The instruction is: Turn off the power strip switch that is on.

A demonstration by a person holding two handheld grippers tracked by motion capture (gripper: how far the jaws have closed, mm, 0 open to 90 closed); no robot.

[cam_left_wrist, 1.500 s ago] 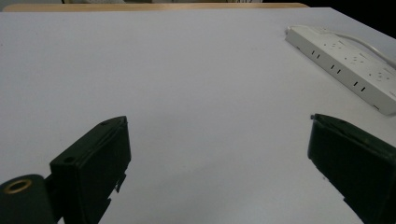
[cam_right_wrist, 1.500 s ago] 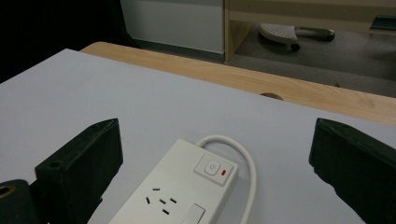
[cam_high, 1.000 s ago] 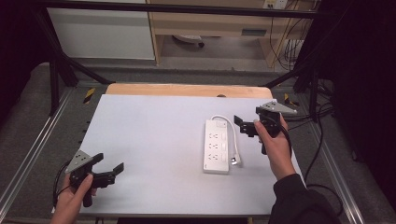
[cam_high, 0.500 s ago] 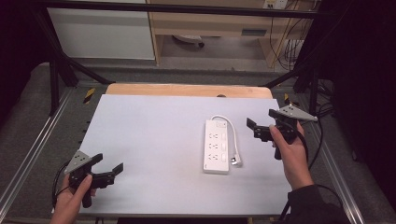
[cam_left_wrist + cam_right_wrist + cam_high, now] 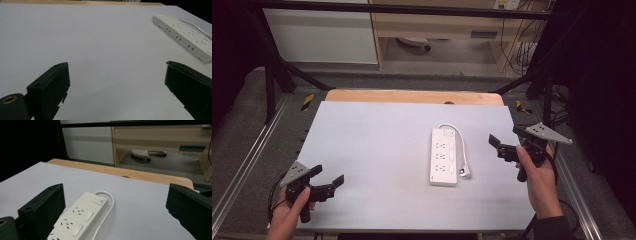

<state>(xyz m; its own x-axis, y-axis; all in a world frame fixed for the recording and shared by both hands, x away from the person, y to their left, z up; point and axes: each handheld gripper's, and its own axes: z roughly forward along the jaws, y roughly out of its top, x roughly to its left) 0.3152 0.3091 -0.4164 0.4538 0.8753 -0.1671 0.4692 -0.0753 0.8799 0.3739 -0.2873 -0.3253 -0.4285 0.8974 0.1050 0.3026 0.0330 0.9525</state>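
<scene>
White power strip [image 5: 445, 157] lies beside right tongs [image 5: 508, 142].

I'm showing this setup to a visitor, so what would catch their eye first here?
Probably the white power strip, lying alone right of centre on the pale grey table, its cord looped along its right side. Next, the two black claws: the right claw held open just right of the strip, the left claw open at the near left corner.

A white power strip [image 5: 443, 156] with a white cord [image 5: 462, 147] is seen on a pale grey table [image 5: 372, 145]; black jaws are shown.
</scene>
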